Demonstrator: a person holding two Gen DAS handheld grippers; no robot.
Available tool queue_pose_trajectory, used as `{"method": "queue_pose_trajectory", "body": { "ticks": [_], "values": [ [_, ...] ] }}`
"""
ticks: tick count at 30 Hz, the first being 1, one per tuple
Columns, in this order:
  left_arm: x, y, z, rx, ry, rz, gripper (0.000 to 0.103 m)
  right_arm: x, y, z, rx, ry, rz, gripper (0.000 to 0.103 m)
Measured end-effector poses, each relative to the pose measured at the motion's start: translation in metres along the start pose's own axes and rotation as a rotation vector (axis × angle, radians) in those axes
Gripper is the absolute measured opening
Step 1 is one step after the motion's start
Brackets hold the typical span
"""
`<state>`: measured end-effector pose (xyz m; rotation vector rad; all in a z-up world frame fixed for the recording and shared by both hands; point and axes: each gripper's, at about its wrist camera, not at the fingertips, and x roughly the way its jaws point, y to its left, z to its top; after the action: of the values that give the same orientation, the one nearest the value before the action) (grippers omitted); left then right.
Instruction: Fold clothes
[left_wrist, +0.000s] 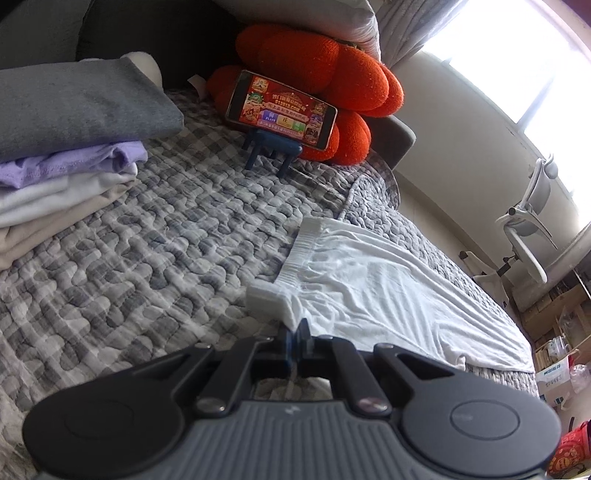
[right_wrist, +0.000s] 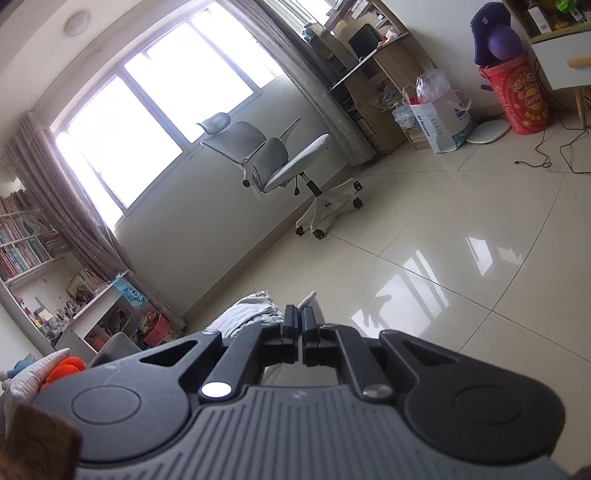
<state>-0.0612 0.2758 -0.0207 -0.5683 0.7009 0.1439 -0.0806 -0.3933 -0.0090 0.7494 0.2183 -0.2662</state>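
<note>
A stack of folded clothes (left_wrist: 74, 147) is seen on the bed (left_wrist: 155, 266), while white shorts (left_wrist: 388, 295), spread flat beside it, are pinched at the waistband by the left gripper (left_wrist: 297, 332); the right gripper (right_wrist: 298, 325) is closed on a white strip, probably the same shorts.

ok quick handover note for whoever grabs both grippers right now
Left gripper: shut on the waistband corner of the white shorts, which lie spread on the quilted bed.
Right gripper: shut, facing the floor; a bit of white cloth shows past its tips, a grip cannot be confirmed.
Done: folded stack at the bed's far left.
Left: fold the shorts, add to the stack.
</note>
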Motion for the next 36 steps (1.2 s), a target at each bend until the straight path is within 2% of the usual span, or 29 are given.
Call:
{"method": "queue_pose_trajectory", "body": {
  "ticks": [5,14,18,27,36],
  "values": [
    [0.007,-0.012,0.014,0.008,-0.005,0.017,0.002,0.031,0.018,0.009,-0.052,0.009,0.000,0.004],
    [0.029,-0.035,0.046,0.004,0.008,0.060,0.002,0.079,0.046,0.022,-0.057,0.010,-0.003,0.004],
    [0.042,-0.041,0.062,-0.025,0.015,0.054,0.002,0.105,0.059,0.031,-0.044,0.027,-0.015,0.004],
    [0.089,-0.055,0.089,-0.031,0.055,0.100,0.002,0.184,0.091,0.039,-0.052,0.130,-0.091,0.004],
    [0.132,-0.056,0.104,-0.045,0.116,0.158,0.002,0.232,0.111,0.037,-0.071,0.181,-0.146,0.004]
  ]
}}
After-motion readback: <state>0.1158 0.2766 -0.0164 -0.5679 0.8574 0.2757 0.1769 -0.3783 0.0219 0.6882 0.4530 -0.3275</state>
